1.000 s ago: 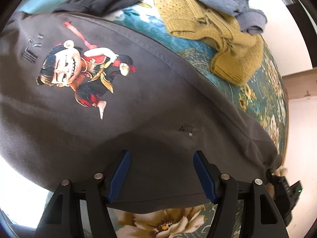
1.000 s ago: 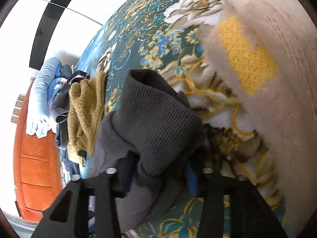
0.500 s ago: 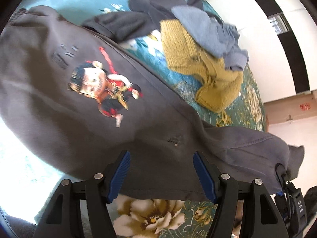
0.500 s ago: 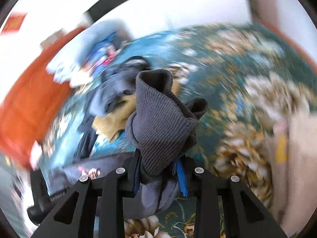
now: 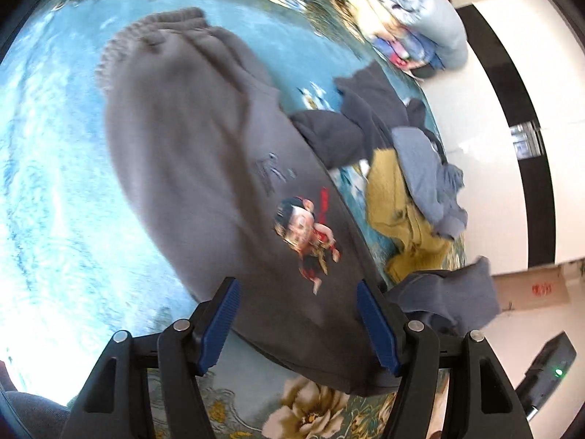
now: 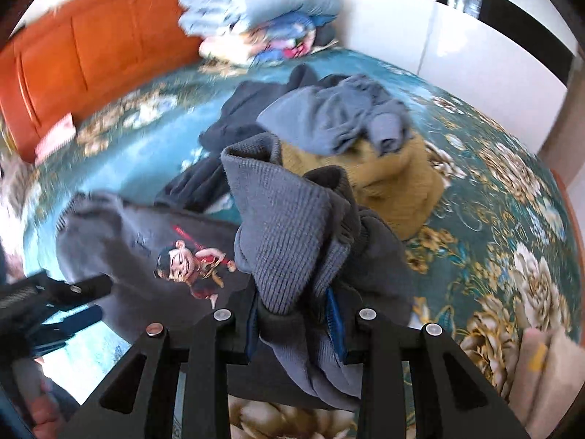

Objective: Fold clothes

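One grey sweatshirt [image 5: 204, 190] with a cartoon figure print [image 5: 307, 241] lies spread on a bed [image 5: 55, 190] covered in teal floral fabric. The left tool [image 5: 298, 323] hangs over its lower edge, jaws wide apart, holding nothing. The right tool [image 6: 294, 320] is clamped tight on the sweatshirt's ribbed cuff [image 6: 281, 219], lifted above the bed. Beyond lie three loose garments: one mustard sweater [image 6: 398, 186], one blue top [image 6: 336, 117], one dark piece [image 5: 340, 128]. One stack of folded bedding [image 6: 256, 11] sits by the orange headboard [image 6: 84, 51].

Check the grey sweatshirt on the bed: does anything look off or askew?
Yes. The grey sweatshirt lies unevenly; its ribbed cuff is bunched in the right gripper, jaws shut on it. The left gripper is open over the hem.
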The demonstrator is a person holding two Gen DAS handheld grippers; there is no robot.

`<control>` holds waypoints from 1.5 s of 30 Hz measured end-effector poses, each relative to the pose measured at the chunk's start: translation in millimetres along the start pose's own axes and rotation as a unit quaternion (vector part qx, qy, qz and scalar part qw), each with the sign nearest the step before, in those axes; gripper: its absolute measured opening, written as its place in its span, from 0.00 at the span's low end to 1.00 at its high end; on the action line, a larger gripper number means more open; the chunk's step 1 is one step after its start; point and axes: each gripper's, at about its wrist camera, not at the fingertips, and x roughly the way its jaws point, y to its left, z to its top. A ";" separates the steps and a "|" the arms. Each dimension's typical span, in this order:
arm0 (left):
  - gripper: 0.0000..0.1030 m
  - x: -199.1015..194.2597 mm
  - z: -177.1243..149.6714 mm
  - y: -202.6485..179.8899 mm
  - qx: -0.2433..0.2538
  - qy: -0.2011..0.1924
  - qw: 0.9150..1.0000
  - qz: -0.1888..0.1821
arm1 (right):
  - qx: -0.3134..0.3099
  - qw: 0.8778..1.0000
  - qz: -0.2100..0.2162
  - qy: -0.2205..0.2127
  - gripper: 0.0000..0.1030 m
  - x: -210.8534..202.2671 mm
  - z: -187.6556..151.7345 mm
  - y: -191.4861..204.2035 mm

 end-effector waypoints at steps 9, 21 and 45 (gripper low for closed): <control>0.68 10.4 3.0 7.0 -0.020 0.002 1.000 0.001 | -0.093 0.995 0.006 0.037 0.59 35.3 -12.8 54.8; 0.68 24.8 -4.2 -11.6 0.016 0.030 0.999 -0.020 | -0.049 0.996 0.077 0.010 0.71 6.7 -12.4 -4.1; 0.68 35.9 -1.9 0.5 -0.034 0.042 0.997 -0.050 | 0.011 0.980 0.190 0.063 0.24 34.3 -4.9 -4.6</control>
